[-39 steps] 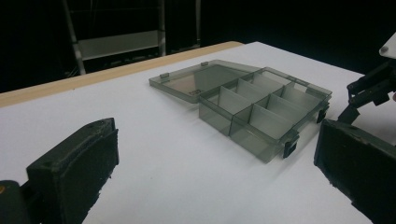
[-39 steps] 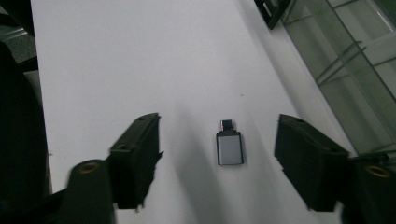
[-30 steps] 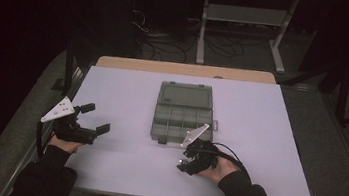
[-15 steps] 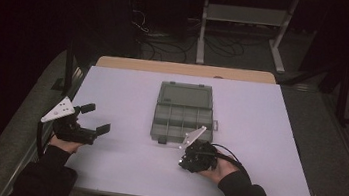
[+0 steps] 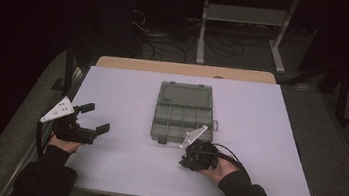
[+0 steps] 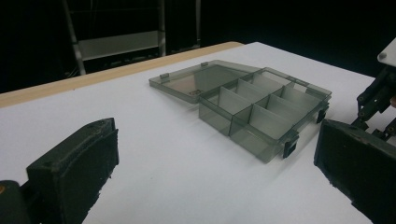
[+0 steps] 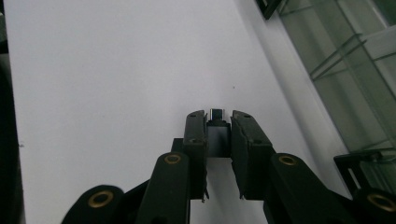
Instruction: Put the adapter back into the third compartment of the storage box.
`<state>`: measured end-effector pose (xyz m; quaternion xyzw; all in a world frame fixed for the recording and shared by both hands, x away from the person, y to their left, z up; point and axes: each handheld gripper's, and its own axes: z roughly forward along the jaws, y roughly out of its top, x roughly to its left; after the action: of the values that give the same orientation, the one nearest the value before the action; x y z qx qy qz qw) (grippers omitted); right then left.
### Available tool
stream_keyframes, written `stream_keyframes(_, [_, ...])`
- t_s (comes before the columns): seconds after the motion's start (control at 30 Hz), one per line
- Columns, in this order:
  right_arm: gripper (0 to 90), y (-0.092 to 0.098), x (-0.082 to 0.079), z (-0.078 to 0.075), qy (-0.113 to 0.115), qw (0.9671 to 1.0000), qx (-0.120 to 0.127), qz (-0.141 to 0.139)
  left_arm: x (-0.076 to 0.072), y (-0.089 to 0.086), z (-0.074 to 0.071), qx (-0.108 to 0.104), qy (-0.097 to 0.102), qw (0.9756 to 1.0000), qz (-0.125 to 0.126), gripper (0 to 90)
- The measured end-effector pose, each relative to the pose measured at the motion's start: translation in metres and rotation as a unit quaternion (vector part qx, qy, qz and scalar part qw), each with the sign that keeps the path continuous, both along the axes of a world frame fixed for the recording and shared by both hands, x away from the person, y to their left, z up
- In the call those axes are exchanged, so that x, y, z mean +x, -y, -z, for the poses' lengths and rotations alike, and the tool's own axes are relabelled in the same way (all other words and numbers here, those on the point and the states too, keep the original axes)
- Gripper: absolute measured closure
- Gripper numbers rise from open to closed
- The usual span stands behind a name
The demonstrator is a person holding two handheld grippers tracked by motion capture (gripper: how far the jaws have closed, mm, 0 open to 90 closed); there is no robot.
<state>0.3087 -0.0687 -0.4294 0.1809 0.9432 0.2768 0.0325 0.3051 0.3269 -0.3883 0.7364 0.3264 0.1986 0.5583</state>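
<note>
**Open box, one small part pinched**

The left gripper (image 5: 95, 118) hovers wide open over the white tabletop (image 5: 127, 97), nothing between its jaws. Ahead and to its right lies the smoky transparent plastic compartment box (image 6: 261, 112), lid flung open. The right gripper (image 7: 218, 116), just beside the box's near edge, pinches a small dark metallic block (image 7: 217, 114).

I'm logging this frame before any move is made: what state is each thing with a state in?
Organizer box: lid open, laid flat behind it; compartments look empty.
Box latches: undone, on the front edge.
Left gripper: open, nothing between the jaws.
Right gripper: shut on a small metallic piece.
</note>
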Motion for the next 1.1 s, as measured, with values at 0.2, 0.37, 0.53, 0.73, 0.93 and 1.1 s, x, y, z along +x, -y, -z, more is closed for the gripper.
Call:
stream_keyframes(0.2, [75.1,0.002,0.001,-0.004,0.001,0.9999,0.011,0.003,0.000,0.000,0.000,0.000,0.000,1.0000,0.000,0.0])
stream_keyframes(0.37, [75.1,0.003,0.001,-0.012,0.005,0.9998,0.020,0.006,0.000,0.000,0.000,0.000,-0.001,1.0000,0.000,0.0])
stream_keyframes(0.53, [75.1,0.004,0.004,-0.023,0.012,0.9994,0.032,0.007,0.000,0.000,0.000,0.000,0.000,1.0000,0.000,0.0])
stream_keyframes(0.73, [75.1,0.004,0.006,-0.030,0.015,0.9993,0.033,0.007,0.000,0.000,0.000,-0.001,-0.001,1.0000,0.000,0.0])
stream_keyframes(0.93, [75.1,0.004,0.010,-0.037,0.021,0.9988,0.042,0.011,0.000,0.000,0.000,0.000,-0.001,1.0000,0.001,0.0])
stream_keyframes(1.1, [75.1,0.004,0.013,-0.044,0.026,0.9986,0.045,0.011,0.000,0.000,0.000,-0.001,-0.001,1.0000,0.001,0.0])
